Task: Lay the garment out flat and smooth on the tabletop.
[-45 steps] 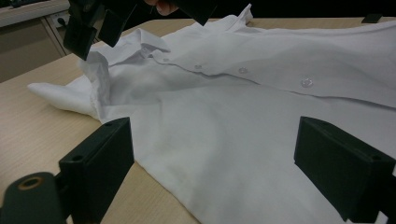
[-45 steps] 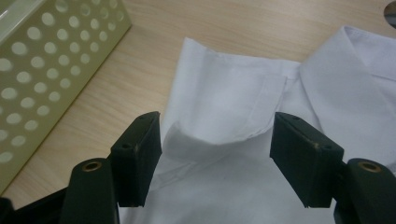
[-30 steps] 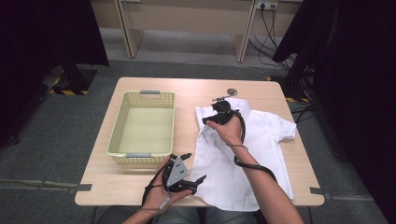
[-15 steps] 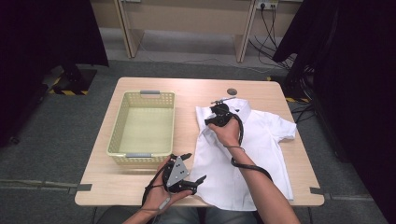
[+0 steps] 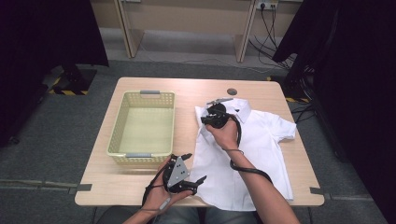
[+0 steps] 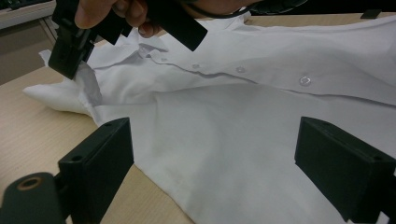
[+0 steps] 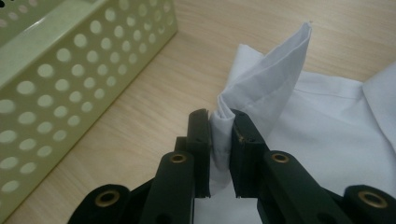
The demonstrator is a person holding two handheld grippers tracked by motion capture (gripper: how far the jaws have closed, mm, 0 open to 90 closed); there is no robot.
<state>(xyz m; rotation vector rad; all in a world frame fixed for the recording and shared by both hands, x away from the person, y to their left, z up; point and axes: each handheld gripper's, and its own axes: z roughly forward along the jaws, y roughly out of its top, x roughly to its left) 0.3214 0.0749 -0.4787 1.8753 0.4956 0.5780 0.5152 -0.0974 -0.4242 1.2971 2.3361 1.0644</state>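
A white short-sleeved shirt [image 5: 266, 144] lies spread, buttons up, on the right half of the table. My right gripper [image 5: 208, 119] is at its left shoulder. Its jaws have just been closing and now pinch a raised fold of white fabric [image 7: 271, 79] between the pads [image 7: 219, 122]. My left gripper [image 5: 195, 168] rests near the table's front edge beside the shirt's lower left hem. Its jaws stand wide apart [image 6: 217, 130] with nothing between them, facing the shirt [image 6: 280, 60]. Farther off in that view, the right gripper [image 6: 74, 58] clamps the cloth.
A pale green perforated basket [image 5: 116, 126] stands empty on the left half of the table, close to the right gripper's left [image 7: 70, 60]. A small dark disc [image 5: 231, 91] sits near the far edge. Bare wood [image 5: 140, 186] shows along the front left.
The right gripper's jaws have come together on the fabric at the shirt's left shoulder, with the hand barely shifting. The left gripper has stayed where it was.
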